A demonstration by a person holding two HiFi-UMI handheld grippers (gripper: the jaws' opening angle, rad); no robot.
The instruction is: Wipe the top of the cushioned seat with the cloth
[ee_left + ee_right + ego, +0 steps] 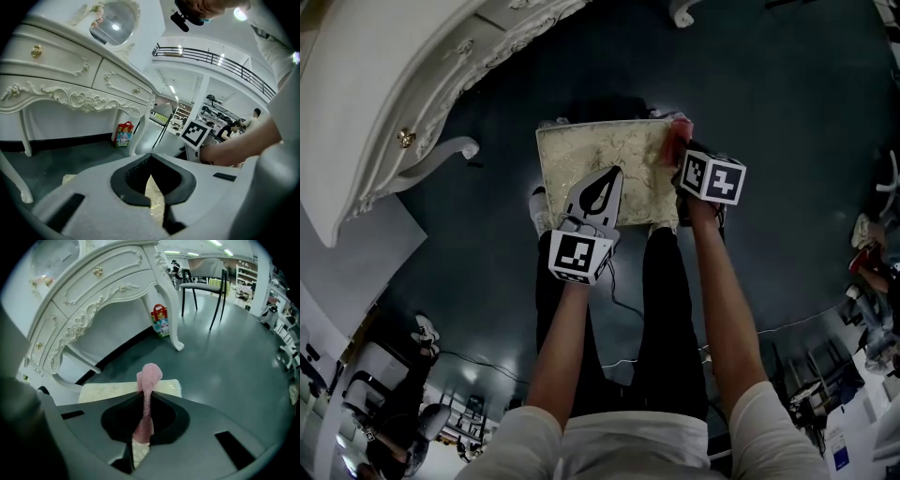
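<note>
- Your left gripper (606, 186) is over the front half of the cushioned seat (591, 150), with its tips pointing toward the far edge. Its marker cube sits just past the near edge.
- In the left gripper view the left gripper (151, 155) has its jaws closed tip to tip with nothing between them. Only the patterned fabric of the cushioned seat (153, 200) shows through the gap below the tips.
- From the head view it is unclear whether that gripper rests on the seat or hangs just above it.
- Your right gripper (686, 161) is at the seat's far right corner.
- In the right gripper view the right gripper (143, 398) is clamped on the pink cloth (150, 375). The cloth runs up between the pads and bunches into a knob beyond the tips.
- In the head view the cloth (677, 137) lies at the right edge of the seat top, over or on the corner.
- In the right gripper view the cushioned seat (108, 390) lies directly behind the cloth.
- The seat stands on a dark floor (769, 75), near a white carved dressing table (384, 84).
- A small gift bag (159, 319) stands beside a leg of the table, and a chair (206, 282) stands further off.
</note>
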